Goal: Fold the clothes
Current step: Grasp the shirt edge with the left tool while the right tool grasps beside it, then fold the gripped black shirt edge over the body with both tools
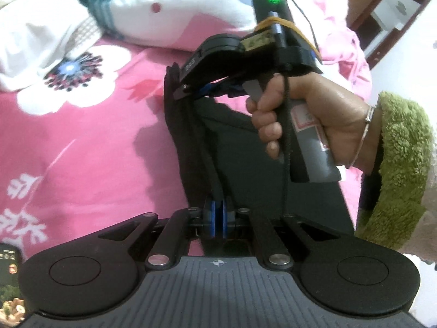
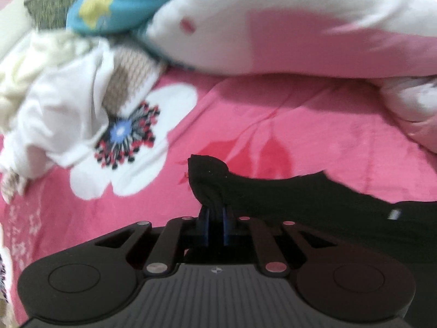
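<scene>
- One black garment is in play. It hangs stretched between your two grippers above the pink bedspread, with its lower part draped toward the bed on your right side.
- Your left gripper has its two blue-padded fingers pressed together on a bunched edge of the garment; no gap shows between them.
- Your right gripper is likewise clamped tight on a gathered corner of the same garment, cloth standing up in a peak just past the fingertips.
- In the left wrist view the right gripper appears from the side, gripped by your one visible hand. One green light is lit on its top.
- That wrist carries one thin bangle and one green fleece cuff.
- The bedspread shows one large white flower with a dark centre.
- One heap of white and cream clothes lies at the far left, touching that flower.
- One white-and-pink quilt lies bunched along the far side; one blue patterned item sits behind it.
</scene>
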`<state>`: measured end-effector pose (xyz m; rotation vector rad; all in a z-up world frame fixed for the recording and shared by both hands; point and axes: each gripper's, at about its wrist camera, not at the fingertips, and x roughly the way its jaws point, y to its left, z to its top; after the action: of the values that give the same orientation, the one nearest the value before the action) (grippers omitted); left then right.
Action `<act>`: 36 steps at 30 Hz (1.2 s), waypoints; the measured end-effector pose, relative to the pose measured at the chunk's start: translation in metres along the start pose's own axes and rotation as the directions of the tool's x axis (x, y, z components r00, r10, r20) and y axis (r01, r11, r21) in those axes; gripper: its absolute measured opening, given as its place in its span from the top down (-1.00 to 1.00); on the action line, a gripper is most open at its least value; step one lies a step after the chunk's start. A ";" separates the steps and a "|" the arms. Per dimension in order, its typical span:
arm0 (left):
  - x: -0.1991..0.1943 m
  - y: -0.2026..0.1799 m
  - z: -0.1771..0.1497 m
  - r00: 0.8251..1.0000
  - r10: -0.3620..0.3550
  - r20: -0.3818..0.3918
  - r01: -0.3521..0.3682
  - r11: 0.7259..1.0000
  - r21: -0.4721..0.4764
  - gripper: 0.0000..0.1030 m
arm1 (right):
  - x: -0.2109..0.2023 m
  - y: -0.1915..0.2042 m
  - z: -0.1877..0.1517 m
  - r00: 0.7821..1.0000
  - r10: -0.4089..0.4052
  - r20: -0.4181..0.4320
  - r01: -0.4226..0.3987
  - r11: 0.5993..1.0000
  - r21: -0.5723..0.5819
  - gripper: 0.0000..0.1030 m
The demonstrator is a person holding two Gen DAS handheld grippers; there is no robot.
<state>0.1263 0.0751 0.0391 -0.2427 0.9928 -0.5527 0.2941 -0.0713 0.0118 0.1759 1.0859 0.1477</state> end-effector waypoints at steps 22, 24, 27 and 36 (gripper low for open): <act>0.125 -0.183 -0.038 0.980 -0.147 -0.134 0.171 0.966 0.195 0.95 | -0.099 -0.263 -0.092 0.987 -0.090 0.134 0.044 0.948 0.316 0.84; 0.136 -0.194 -0.042 0.978 -0.144 -0.148 0.172 0.964 0.203 0.95 | -0.100 -0.279 -0.101 0.987 -0.085 0.139 0.033 0.941 0.336 0.85; 0.148 -0.204 -0.044 0.978 -0.139 -0.158 0.171 0.961 0.218 0.95 | -0.101 -0.298 -0.108 0.987 -0.072 0.147 0.017 0.938 0.346 0.85; 0.157 -0.211 -0.040 0.975 -0.142 -0.170 0.178 0.959 0.220 0.95 | -0.096 -0.327 -0.111 0.986 -0.004 0.164 -0.054 0.937 0.345 0.90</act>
<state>0.0897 -0.1848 -0.0044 -0.0711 1.0512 -0.8406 0.1623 -0.4027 -0.0256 0.5131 0.9397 -0.0382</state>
